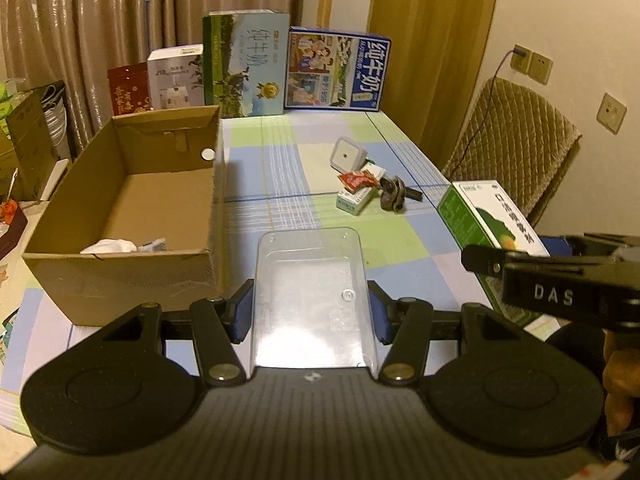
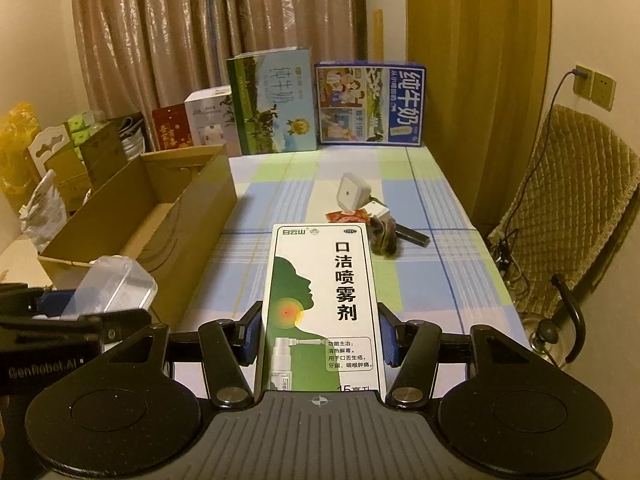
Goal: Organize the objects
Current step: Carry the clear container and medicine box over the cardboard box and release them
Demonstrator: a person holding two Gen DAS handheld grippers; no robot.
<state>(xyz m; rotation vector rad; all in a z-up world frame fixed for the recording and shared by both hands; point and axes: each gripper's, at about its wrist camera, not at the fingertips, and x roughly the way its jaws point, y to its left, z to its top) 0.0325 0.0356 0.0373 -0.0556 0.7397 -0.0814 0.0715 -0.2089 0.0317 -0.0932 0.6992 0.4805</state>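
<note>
While the left wrist view looks down the checked tabletop [image 1: 280, 160], the left tool [image 1: 312, 312] pinches a clear plastic tray [image 1: 312, 292] between its blue pads [image 1: 243, 312], held above the near edge. Just left stands an open cardboard box [image 1: 132, 208] with white crumpled paper [image 1: 110, 246] in its near corner. Farther off lies a small cluster — a white square adapter [image 1: 347, 155], a red sachet [image 1: 358, 180] on a small white-green box [image 1: 354, 200], and a dark lumpy object [image 1: 392, 196]. Milk cartons [image 1: 338, 68] line the far edge.

From the right wrist view, the right tool [image 2: 320, 336] is clamped on a green-and-white oral spray box [image 2: 320, 300], held lengthwise over the tabletop [image 2: 440, 272]. At lower left the left tool [image 2: 52, 308] shows with its clear plastic tray [image 2: 116, 284] — near the cardboard box [image 2: 160, 216]. A quilted chair [image 2: 568, 208] stands to the right.
</note>
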